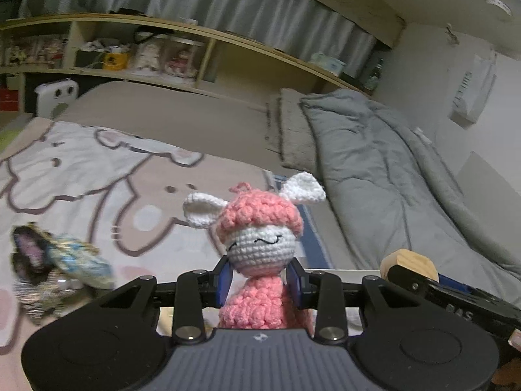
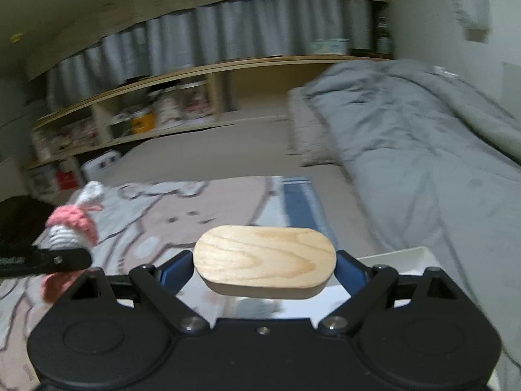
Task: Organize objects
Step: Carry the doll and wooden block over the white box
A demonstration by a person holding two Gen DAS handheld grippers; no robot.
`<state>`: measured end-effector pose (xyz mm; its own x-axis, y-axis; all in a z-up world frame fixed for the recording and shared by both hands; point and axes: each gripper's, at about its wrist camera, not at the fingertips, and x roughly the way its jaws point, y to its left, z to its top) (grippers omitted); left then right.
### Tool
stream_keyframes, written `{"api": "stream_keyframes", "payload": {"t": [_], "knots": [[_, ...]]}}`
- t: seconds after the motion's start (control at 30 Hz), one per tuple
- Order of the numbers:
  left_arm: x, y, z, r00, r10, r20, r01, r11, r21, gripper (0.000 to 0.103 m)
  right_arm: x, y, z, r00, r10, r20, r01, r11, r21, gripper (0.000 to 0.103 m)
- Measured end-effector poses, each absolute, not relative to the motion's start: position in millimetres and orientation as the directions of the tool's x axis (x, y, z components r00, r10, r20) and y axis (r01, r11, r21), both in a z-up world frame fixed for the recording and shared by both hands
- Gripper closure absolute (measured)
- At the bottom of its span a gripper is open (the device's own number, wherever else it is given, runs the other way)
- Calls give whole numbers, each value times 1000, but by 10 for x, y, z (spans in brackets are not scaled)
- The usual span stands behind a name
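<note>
the left claw (image 1: 260, 282) is clamped on a soft, light crochet doll (image 1: 257, 244) at its neck; the right claw (image 2: 265, 268) pinches a stiff, smooth wooden block (image 2: 264, 259) by its ends, above the bed (image 1: 169, 120) beyond.
</note>
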<state>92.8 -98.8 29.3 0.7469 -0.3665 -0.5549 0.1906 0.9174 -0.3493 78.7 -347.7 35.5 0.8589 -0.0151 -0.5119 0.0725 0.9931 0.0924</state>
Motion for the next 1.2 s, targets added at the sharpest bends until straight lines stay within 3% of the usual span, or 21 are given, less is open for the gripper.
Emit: {"api": "stream_keyframes", "payload": {"t": [0.53,0.83,1.2], "knots": [[1155,-2346,-135,585,-530,-614,383,848,-367,66,1007,-4597,-165,740,-316,-594,489,859,152,10],[1464,-2665,-606,503,-522,-689,368,851,-375,66,1233,-4839,-492,691,-283,-665,567,783,256,10],[1841,-2755,-942,502,-462,-731,326,884,-335,66,1484,-4896,-775,652,-297,-697,616,744,259,10]]}}
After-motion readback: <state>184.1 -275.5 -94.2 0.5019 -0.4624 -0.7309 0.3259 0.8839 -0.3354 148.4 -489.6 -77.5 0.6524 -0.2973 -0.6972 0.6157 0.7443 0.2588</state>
